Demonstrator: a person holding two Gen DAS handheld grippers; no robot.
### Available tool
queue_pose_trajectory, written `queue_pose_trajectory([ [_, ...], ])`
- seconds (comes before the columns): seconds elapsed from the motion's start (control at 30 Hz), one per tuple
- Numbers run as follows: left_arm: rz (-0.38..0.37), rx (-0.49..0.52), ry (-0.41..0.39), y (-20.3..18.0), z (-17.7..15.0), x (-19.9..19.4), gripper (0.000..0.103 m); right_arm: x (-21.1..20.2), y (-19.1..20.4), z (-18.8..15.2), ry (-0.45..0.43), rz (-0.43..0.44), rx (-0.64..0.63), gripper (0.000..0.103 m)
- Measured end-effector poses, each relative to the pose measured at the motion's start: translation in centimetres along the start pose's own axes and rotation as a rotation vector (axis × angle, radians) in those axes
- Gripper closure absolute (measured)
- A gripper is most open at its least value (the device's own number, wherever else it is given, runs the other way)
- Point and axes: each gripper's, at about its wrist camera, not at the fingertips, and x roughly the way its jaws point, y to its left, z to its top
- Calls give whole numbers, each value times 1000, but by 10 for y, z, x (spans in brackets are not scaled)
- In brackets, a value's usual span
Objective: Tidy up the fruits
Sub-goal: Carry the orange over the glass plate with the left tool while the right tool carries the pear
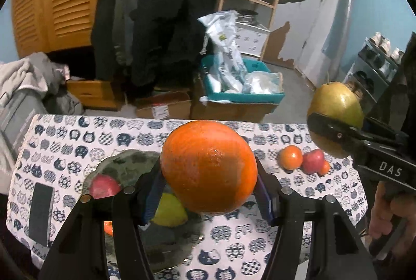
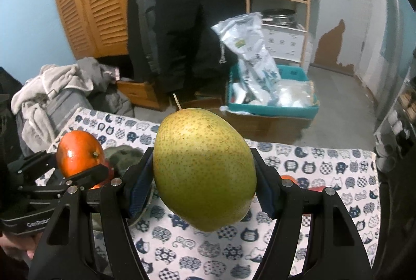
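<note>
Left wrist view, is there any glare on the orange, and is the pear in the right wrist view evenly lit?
Left wrist view: the orange carries small speckled highlights right of centre; the fisheye bends the tablecloth edge. Right wrist view: the pear is unevenly lit, with a dark shadow band across its middle, and dark vignette corners.

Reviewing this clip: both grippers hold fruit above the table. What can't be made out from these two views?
- Bowl contents, left wrist view: the left gripper and its orange cover most; only a red fruit and a yellow fruit show partly.
- Loose fruits, right wrist view: nearly all hidden behind the right gripper and pear.
- Dark flat object, left wrist view: too indistinct to identify.
</note>
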Motion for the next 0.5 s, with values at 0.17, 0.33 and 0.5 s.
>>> queue_pose_trajectory([
  [0.17, 37, -30, 13, 26, -6, 1, 40, 17, 24, 6, 22, 38, -25, 33],
  [0.33, 71, -72, 32, 54, -13, 4, 40, 36, 49, 10, 48, 76, -55, 33],
  [0.5, 107, -109, 59, 82, -24, 9, 40, 56, 75, 13, 72, 113, -86, 33],
])
